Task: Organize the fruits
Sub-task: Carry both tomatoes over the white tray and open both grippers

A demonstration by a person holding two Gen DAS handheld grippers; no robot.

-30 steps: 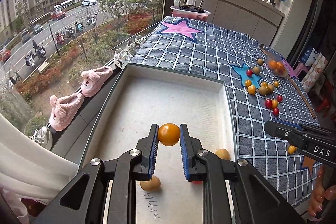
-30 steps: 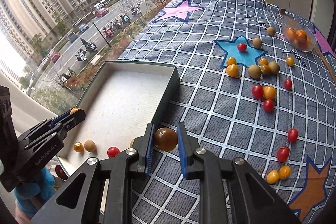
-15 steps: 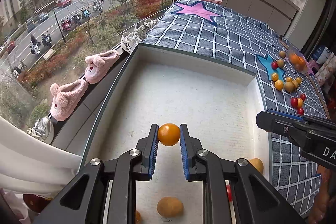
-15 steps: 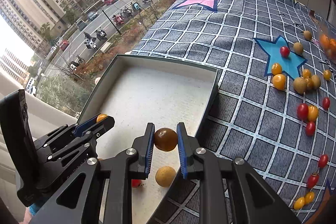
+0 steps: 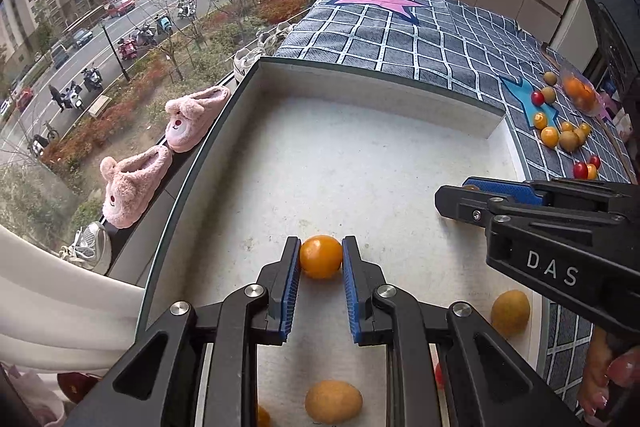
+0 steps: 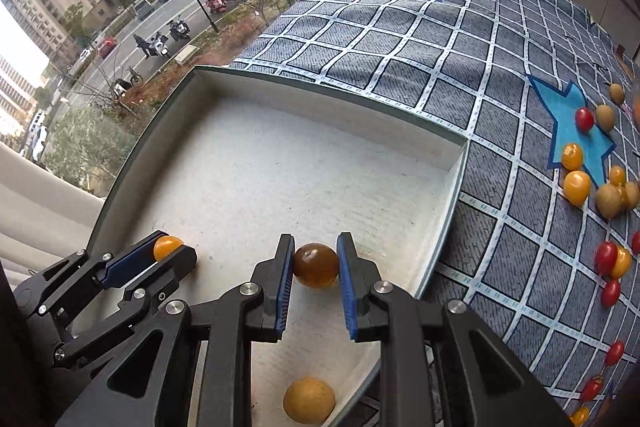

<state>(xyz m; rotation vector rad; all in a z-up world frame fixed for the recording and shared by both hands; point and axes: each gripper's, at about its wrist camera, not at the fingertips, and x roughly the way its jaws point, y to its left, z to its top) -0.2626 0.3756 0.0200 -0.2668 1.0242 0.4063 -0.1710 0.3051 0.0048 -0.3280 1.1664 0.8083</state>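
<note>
Checked cloth covers the tabletop (image 6: 400, 39), where both tongs hover over the white box (image 5: 360, 163) floor directly below them, left tongs (image 5: 321, 259) pinching an orange tomato (image 5: 321, 257), right tongs (image 6: 316, 263) pinching a brown fruit (image 6: 316, 265).

small red fruit (image 5: 439, 374) in the white box, lower right of the left wrist view: mostly behind the left gripper's black arm, only a sliver shows

orange round fruit (image 5: 262, 418) at the bottom edge there: cut off by the frame

person's hand (image 5: 608, 383), lower right corner: cropped, just fingers

clear bowl of oranges (image 5: 580, 93), right side: too blurry to count

fruit in the right gripper (image 5: 472, 187), same view: almost fully hidden by its blue pads

yellow fruit (image 6: 579, 415), bottom right of the right wrist view: clipped by the dark rim
</note>
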